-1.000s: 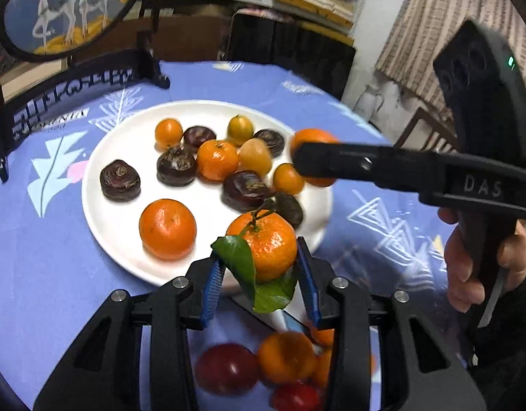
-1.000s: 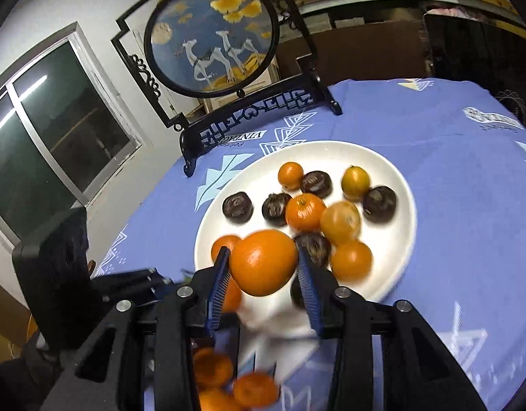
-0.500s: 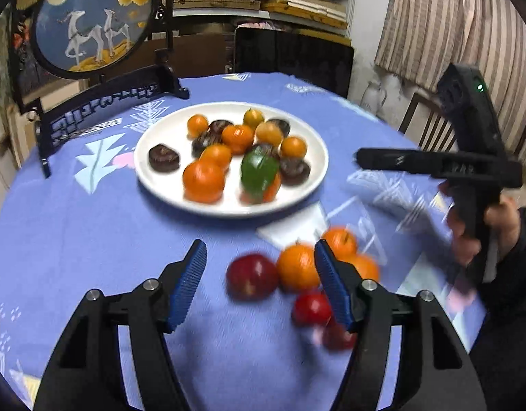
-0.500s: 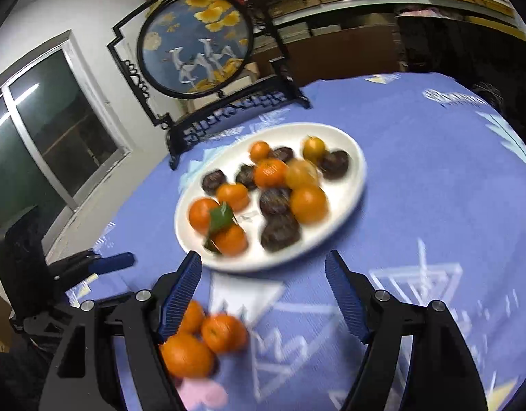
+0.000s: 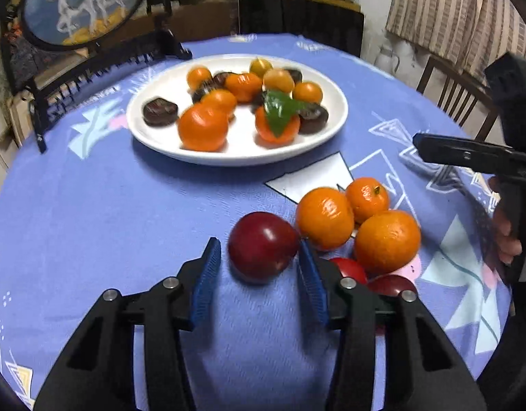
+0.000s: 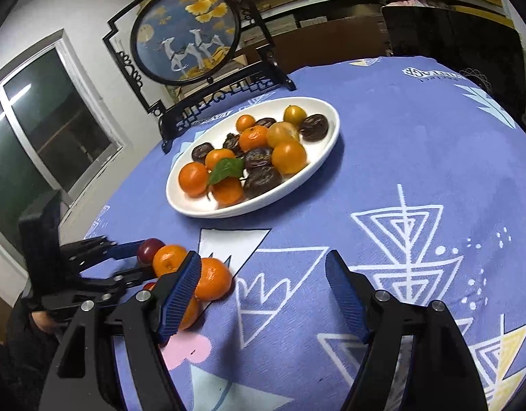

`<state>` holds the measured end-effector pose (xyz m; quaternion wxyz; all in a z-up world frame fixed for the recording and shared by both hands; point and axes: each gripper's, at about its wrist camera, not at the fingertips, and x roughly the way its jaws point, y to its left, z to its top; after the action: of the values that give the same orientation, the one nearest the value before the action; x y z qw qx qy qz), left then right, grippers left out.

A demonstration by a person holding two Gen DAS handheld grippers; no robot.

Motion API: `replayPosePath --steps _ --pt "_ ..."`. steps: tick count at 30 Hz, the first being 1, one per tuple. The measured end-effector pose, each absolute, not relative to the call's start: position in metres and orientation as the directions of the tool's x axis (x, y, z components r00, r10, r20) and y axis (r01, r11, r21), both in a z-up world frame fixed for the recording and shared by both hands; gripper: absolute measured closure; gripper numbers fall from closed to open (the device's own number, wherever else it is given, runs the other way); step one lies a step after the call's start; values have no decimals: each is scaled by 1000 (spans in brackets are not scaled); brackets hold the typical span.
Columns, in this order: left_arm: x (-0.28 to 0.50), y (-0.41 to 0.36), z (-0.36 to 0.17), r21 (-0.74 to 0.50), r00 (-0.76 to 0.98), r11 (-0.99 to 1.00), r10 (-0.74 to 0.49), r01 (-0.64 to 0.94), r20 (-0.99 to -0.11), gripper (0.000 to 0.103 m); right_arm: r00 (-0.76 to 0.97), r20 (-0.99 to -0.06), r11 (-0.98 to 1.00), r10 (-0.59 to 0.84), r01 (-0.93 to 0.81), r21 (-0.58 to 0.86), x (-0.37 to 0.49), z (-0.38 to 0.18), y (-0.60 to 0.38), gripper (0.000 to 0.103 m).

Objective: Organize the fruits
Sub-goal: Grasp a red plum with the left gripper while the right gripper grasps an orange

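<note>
Left gripper (image 5: 259, 267): sitting open down at the cloth, blue pads on either side of the red plum (image 5: 263, 246). The right pad looks like it's just touching the plum, the left pad is showing a gap, so it isn't gripping it yet.
Right gripper (image 6: 263, 284): hanging wide open over the blue tablecloth (image 6: 417, 178), holding nothing; its left pad is sitting just in front of the loose tangerines (image 6: 211, 279).
What's changing: a second ago both grippers were over the plate, the left one carrying the leafy tangerine and the right one a plain orange fruit. Both fruits are lying on the plate now, and both grippers are pulling back toward the loose pile.
Leafy tangerine (image 5: 277, 125): resting at the near right of the white plate (image 5: 160, 137), its green leaf draping over the top.
Plate contents: tangerines, small yellow-orange fruits and dark brown wrinkly ones all bunching together; can't tell what the dark ones are.
Loose pile: three tangerines touching each other just right of the plum, with two more red fruits (image 5: 393, 284) peeking out behind the left gripper's right finger.
Background: a round painted screen (image 6: 185, 34) in a black stand is standing past the plate.
</note>
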<state>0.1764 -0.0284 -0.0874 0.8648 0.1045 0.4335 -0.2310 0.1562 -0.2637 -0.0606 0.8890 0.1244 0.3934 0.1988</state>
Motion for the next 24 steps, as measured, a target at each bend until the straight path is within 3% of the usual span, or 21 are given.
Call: replayPosePath --steps 4,7,11,16,20,24 --pt "191 -21 -89 -96 503 886 -344 454 -793 64 585 -664 884 467 -296 361 154 -62 -252 28" --pt "192 -2 -82 -166 540 899 -382 406 -750 64 557 -670 870 491 -348 348 147 -59 -239 45" --pt "188 15 -71 -228 587 898 -422 377 -691 64 503 -691 841 520 -443 310 130 -56 -209 46" --pt "188 13 -70 -226 584 898 -420 378 -694 64 460 -712 829 530 -458 322 128 -62 -186 46" --pt "185 12 -70 -220 587 896 -423 386 -691 64 424 -705 814 568 -414 407 139 -72 -188 47" --pt "185 13 -70 -224 585 895 -425 386 -691 64 386 -682 781 621 -372 501 147 -81 -195 57"
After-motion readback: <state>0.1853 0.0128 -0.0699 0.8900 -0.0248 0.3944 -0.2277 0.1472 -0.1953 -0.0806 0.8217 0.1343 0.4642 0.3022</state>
